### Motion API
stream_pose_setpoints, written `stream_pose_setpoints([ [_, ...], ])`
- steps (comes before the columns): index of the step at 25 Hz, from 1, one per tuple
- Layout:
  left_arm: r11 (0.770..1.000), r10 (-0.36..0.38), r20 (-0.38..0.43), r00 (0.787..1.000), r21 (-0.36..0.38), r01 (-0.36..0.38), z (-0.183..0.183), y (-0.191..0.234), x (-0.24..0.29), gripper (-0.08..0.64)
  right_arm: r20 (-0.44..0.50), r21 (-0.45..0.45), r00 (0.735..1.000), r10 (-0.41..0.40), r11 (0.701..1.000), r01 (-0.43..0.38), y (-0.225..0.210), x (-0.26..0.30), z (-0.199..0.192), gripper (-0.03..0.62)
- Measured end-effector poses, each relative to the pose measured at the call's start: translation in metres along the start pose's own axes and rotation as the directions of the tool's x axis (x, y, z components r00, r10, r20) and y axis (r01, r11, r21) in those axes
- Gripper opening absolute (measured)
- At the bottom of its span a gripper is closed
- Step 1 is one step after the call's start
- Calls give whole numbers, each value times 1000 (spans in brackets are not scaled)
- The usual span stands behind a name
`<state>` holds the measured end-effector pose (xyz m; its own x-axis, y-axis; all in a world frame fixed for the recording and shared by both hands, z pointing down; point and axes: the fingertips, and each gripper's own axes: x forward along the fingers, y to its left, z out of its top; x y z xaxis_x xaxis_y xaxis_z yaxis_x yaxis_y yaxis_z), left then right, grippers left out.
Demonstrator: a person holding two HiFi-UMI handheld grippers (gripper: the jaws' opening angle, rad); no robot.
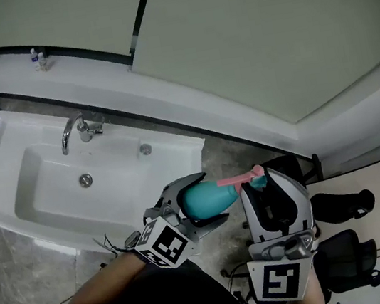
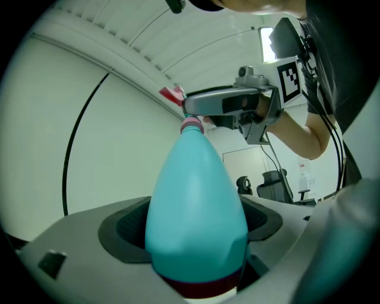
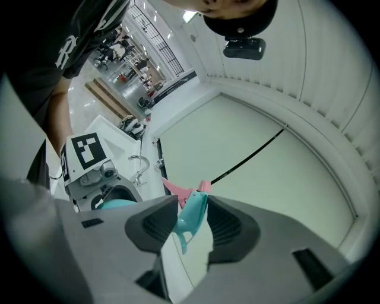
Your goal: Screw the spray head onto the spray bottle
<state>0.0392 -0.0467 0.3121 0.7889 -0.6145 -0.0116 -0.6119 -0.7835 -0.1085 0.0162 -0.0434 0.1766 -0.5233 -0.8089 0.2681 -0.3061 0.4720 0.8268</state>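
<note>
My left gripper [image 1: 209, 198] is shut on the teal spray bottle [image 1: 204, 200], which lies about level with its neck pointing right. In the left gripper view the bottle [image 2: 196, 214] fills the space between the pads, and a pink collar [image 2: 191, 124] rings its neck. My right gripper [image 1: 261, 182] is shut on the spray head [image 1: 255, 175], which is teal with pink parts. The head [image 3: 191, 217] sits between the right gripper's pads, its pink tip [image 3: 178, 191] sticking out. The head meets the bottle's neck; whether the thread has caught is hidden.
A white sink [image 1: 7, 178] with a chrome faucet [image 1: 75, 131] lies below to the left. Small bottles [image 1: 37, 59] stand on the ledge along the pale wall. Black office chairs [image 1: 336, 206] and a desk are at the right.
</note>
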Motion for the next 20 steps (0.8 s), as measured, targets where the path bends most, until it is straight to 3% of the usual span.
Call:
stream_pose_setpoints([
  [9, 999, 43, -23, 999, -10, -43, -6, 3, 0, 423, -41, -89, 999, 10, 996, -13, 15, 7, 1, 155],
  [15, 996, 91, -92, 992, 30, -89, -12, 8, 3, 423, -81, -141, 997, -14, 990, 2, 14, 11, 0, 155],
  [20, 986, 131, -115, 985, 114, -118, -13, 6, 3, 423, -140, -96, 990, -5, 995, -9, 13, 12, -8, 155],
])
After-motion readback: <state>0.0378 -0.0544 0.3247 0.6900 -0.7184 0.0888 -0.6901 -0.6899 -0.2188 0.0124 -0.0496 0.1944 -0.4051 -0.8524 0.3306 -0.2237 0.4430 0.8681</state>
